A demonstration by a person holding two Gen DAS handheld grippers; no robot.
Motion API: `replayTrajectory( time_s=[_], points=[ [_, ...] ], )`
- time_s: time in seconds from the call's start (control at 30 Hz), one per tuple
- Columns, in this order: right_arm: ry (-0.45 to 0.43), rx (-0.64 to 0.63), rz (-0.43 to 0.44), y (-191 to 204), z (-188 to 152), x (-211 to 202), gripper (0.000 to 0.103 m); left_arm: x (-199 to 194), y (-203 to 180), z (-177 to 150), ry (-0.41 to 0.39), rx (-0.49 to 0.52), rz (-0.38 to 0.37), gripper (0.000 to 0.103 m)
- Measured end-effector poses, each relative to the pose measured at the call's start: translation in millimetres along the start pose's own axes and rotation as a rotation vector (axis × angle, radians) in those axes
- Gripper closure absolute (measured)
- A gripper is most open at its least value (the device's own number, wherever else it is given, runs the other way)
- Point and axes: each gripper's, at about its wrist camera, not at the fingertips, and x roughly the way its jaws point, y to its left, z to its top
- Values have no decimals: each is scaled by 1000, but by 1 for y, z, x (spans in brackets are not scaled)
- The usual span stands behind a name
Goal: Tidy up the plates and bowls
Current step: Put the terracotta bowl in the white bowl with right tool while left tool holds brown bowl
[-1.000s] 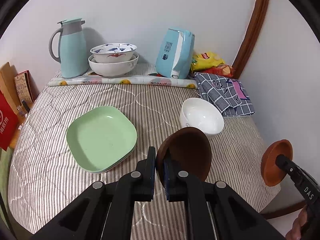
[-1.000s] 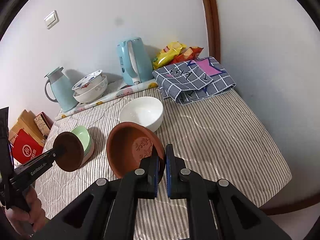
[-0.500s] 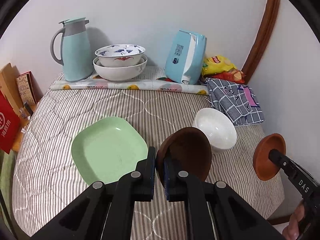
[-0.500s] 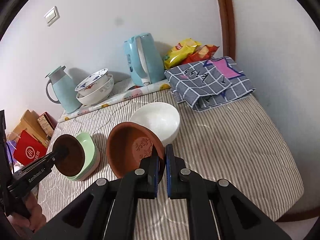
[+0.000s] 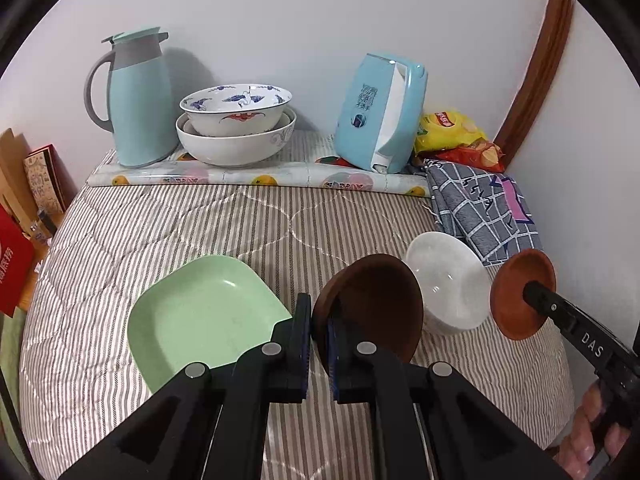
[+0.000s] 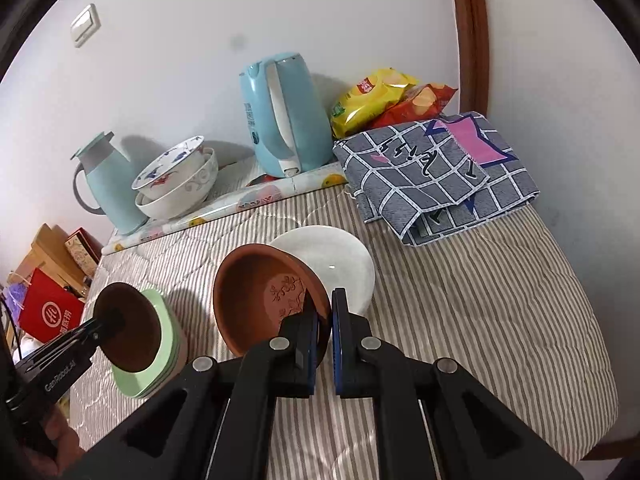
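Observation:
My left gripper point(image 5: 319, 316) is shut on the rim of a dark brown bowl point(image 5: 372, 308), held tilted above the striped cloth between the green square plates point(image 5: 200, 316) and the white bowl point(image 5: 448, 280). My right gripper point(image 6: 325, 312) is shut on the rim of a terracotta bowl point(image 6: 260, 300) with a flower relief, held just in front of the white bowl point(image 6: 336, 260). That terracotta bowl point(image 5: 520, 300) shows at the right of the left wrist view. The dark brown bowl point(image 6: 128, 328) hangs over the green plates point(image 6: 168, 344) in the right wrist view.
At the back stand a blue thermos jug point(image 5: 136, 100), two nested porcelain bowls point(image 5: 236, 124) and a blue kettle point(image 5: 380, 112) on a fruit-print mat. A checked cloth point(image 6: 436, 172) and snack bags point(image 6: 380, 96) lie at the back right. Boxes point(image 5: 16, 240) stand left of the table.
Both grippers moved forward over the table with their bowls. The terracotta bowl has come closer to the white bowl, and the dark brown bowl is now over the green plates' edge.

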Motion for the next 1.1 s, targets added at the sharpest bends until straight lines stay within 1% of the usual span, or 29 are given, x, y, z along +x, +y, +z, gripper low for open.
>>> replayTrajectory(
  time_s=[0.3, 0.43, 0.5, 0.57, 0.67, 0.9, 1.1],
  points=[
    [45, -31, -26, 6, 13, 45, 97, 24, 4, 11, 20, -1, 5, 95],
    [75, -51, -32, 8, 15, 67, 97, 32, 5, 17, 13, -3, 14, 95],
    [84, -60, -47, 10, 15, 76, 97, 36, 5, 21, 13, 4, 21, 95],
    [100, -69, -66, 10, 14, 85, 97, 39, 5, 24, 14, 3, 18, 95],
    [130, -75, -68, 8, 13, 98, 97, 45, 3, 26, 17, 3, 16, 95],
    [190, -89, -65, 6, 10, 119, 97, 61, 3, 28, 38, -5, 10, 95],
    [212, -99, -67, 8, 10, 126, 97, 68, 6, 29, 45, -15, 13, 95]
  ],
)
